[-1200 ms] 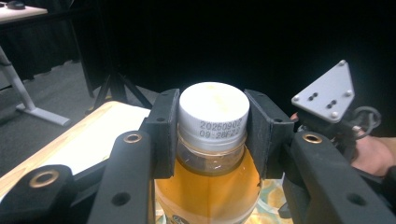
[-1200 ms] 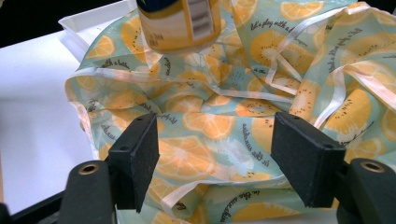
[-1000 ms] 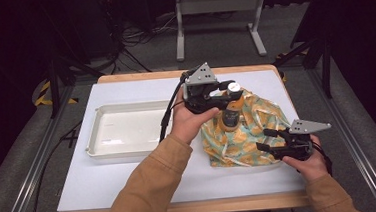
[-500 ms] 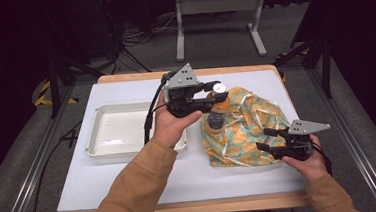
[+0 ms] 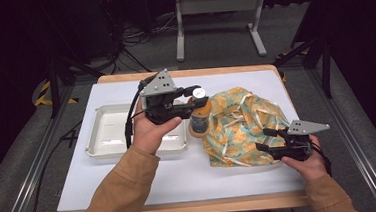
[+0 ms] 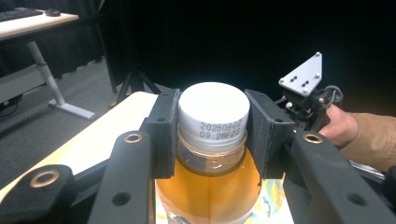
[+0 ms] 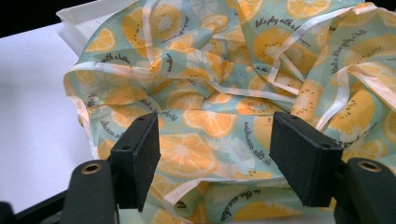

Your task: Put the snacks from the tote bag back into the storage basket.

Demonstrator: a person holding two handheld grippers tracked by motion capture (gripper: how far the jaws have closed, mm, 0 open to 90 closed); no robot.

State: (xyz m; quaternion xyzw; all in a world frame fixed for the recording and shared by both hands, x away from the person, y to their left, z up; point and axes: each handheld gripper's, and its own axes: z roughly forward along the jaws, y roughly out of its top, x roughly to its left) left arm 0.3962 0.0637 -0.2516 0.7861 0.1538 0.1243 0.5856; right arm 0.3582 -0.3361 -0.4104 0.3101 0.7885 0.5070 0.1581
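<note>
High view: the left hand-held gripper (image 5: pixel 195 101) is clamped on the neck of a small clear plastic bottle of orange drink with a white screw cap (image 5: pixel 199 116). The bottle stands upright, long axis vertical, cap upward, just left of the crumpled fruit-print drawstring bag of teal fabric with orange slices (image 5: pixel 242 124) and just right of the shallow white plastic tray (image 5: pixel 106 142) on the white counter (image 5: pixel 131 180). Whether its base touches the counter I cannot tell. Judged progress: bottle is out of the bag and under grip; setting it in the tray looks like what is left.

Left gripper view: both pads press the bottle (image 6: pixel 212 154) just under the cap, one each side; jaws narrowed to neck width. Cap points up and toward the camera.

Right gripper view: the right hand-held gripper (image 7: pixel 215 163) has its jaws wide apart, holding nothing, with the bag (image 7: pixel 224 93) lying between and beyond them.
</note>
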